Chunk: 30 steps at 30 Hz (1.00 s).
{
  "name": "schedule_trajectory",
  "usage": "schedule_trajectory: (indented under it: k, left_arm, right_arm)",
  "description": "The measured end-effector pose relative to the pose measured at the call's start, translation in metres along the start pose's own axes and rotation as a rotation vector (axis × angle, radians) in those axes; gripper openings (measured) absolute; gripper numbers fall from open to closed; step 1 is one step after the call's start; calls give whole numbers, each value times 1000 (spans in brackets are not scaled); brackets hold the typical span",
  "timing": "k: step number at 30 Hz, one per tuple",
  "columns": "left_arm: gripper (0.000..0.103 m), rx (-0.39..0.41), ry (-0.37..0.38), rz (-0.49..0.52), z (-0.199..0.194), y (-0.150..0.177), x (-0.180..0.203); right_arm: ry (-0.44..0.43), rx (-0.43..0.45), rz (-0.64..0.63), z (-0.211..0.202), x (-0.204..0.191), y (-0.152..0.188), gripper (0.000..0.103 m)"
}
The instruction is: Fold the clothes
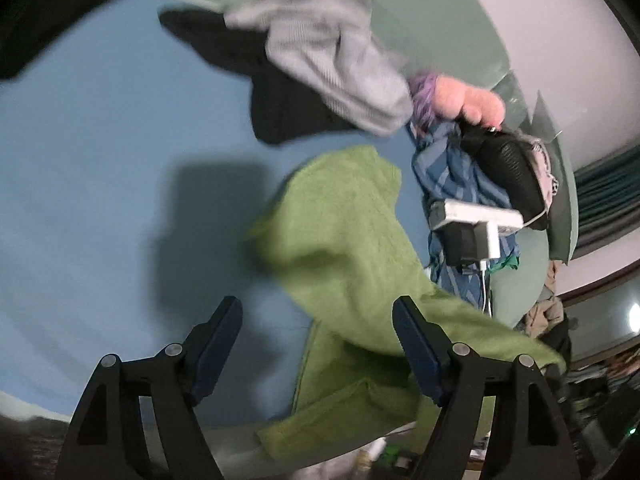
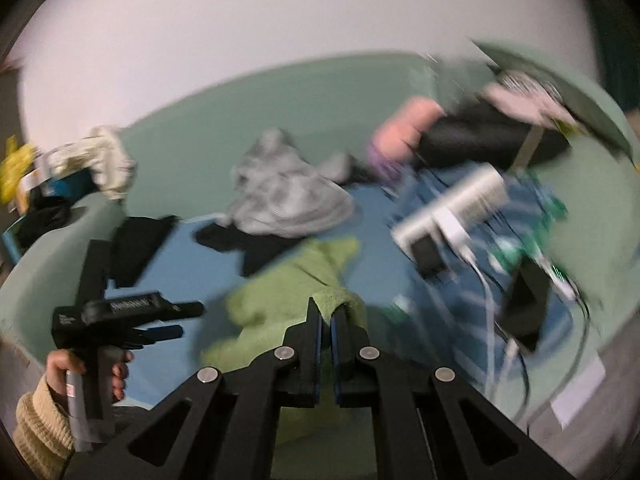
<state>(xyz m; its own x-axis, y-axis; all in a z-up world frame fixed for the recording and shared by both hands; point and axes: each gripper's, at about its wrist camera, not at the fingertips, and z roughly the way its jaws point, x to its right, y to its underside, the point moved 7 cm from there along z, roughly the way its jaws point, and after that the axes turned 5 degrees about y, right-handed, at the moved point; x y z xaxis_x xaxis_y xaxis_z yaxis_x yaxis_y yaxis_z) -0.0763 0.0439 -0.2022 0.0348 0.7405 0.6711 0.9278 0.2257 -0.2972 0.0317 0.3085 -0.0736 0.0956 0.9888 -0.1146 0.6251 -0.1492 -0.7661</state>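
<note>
A green towel (image 1: pixel 344 248) lies rumpled on the blue sheet (image 1: pixel 100 168) and hangs off toward the right. My left gripper (image 1: pixel 318 316) is open and empty above the sheet, its right finger against the towel's edge. In the right wrist view my right gripper (image 2: pixel 327 312) is shut on a corner of the green towel (image 2: pixel 296 292) and holds it up. The left gripper (image 2: pixel 160 316) shows there at the left, held by a hand. A grey garment (image 1: pixel 332 48) lies on a black garment (image 1: pixel 280 104) farther back.
A power strip with a plugged adapter (image 1: pixel 476 224) and cables lie on a blue striped cloth (image 1: pixel 452 176) at the right. A pink and purple item (image 1: pixel 460 100) and a black bag (image 1: pixel 508 168) sit beside it. More clothes (image 2: pixel 100 160) lie at the far left.
</note>
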Motion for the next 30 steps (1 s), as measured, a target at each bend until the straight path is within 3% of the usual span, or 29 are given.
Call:
schedule_trajectory:
  k: [3,6,7,9,10,11,12,16,20,25,30]
  left_arm:
    - [74,-32,-22,-15,31,2,1]
    - [57,-46,-62,-30,54,0,-5]
    - [54,-48,-82,-49,60,-2,-10]
    - [35,-48,-122,-83,70,-5,-22]
    - [27,-31,-137,-84,71,-8,-26]
    - [7,-14,-153,-86,72,-11,-30]
    - [4,3,-163,-88,73,-14,-33]
    - [3,77,-137,-90,60,-26,-33]
    - [3,179,-94,-96,24,-46,-30]
    - [2,346,-46,-122,-51,-84,-34]
    - [2,431,-101,-133,-101,-102,-58]
  right_arm:
    - [48,-57,37,20,30,15,4]
    - [97,-89,60,35,52,28,5]
    - [109,-94,64,38,57,30,11]
    - [145,-96,61,43,64,29,22]
    - [156,-92,54,43,66,27,35]
    - [165,-85,47,42,66,26,40]
    - [173,-79,40,40,66,25,40]
    - [171,-82,18,35,61,26,50]
    - [54,-158,-9,41,36,49,50]
    - [-78,-264,-67,55,-7,86,50]
    - [-267,-319,-191,52,-72,122,48]
